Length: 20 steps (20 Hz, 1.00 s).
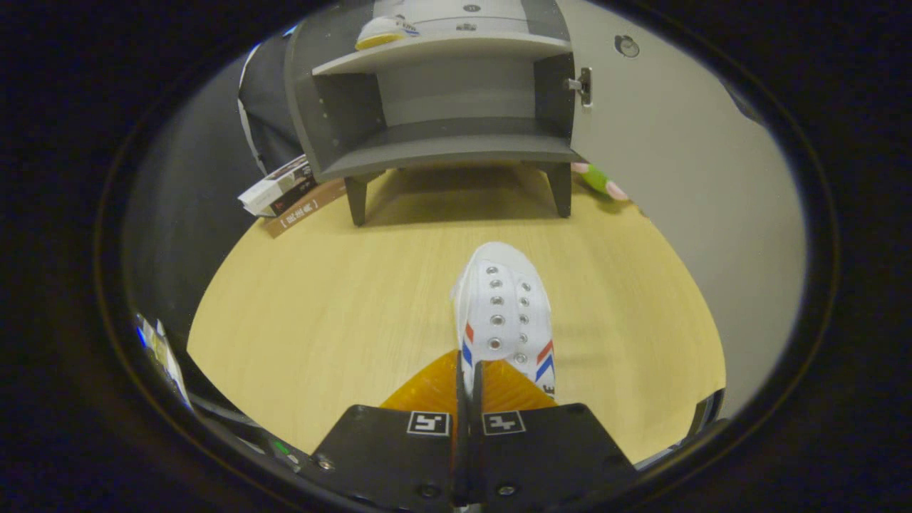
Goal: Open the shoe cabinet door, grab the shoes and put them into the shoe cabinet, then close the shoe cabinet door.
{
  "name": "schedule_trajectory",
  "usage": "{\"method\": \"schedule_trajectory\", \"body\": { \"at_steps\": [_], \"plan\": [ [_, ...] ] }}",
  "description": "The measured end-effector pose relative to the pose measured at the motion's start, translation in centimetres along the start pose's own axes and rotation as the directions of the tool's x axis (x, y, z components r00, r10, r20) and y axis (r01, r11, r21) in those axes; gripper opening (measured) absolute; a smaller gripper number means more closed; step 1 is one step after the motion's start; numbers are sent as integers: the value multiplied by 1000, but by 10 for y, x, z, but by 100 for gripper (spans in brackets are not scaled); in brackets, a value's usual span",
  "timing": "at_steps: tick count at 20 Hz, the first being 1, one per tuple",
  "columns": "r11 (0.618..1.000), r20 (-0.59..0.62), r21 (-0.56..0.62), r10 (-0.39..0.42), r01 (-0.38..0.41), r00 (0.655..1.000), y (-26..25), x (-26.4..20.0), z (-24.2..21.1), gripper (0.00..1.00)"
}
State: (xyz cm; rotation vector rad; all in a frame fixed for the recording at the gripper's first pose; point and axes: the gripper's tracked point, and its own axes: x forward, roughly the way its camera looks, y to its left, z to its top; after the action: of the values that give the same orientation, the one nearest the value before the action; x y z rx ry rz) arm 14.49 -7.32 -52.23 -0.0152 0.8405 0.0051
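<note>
My gripper has its two fingers drawn close together, pinching the heel edge of a white shoe between them. The shoe runs lengthwise straight away from me, its toe pointing toward the open cabinet ahead, its eyelet rows facing up and red and blue stripes on its sides. It sits over the wooden table, well short of the cabinet. The cabinet door is swung open on the right. Another shoe rests on the upper shelf; the lower shelf is bare. Books lie beside the cabinet's left leg.
</note>
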Motion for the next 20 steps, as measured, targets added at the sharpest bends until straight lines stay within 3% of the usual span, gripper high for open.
{"method": "schedule_trajectory", "body": {
  "at_steps": [9, 20],
  "plan": [
    [997, 140, -72, 40, -30, 989, 3, -97, 81, 4],
    [991, 378, -133, 64, -14, 923, 32, -206, 258, 4]
  ]
}}
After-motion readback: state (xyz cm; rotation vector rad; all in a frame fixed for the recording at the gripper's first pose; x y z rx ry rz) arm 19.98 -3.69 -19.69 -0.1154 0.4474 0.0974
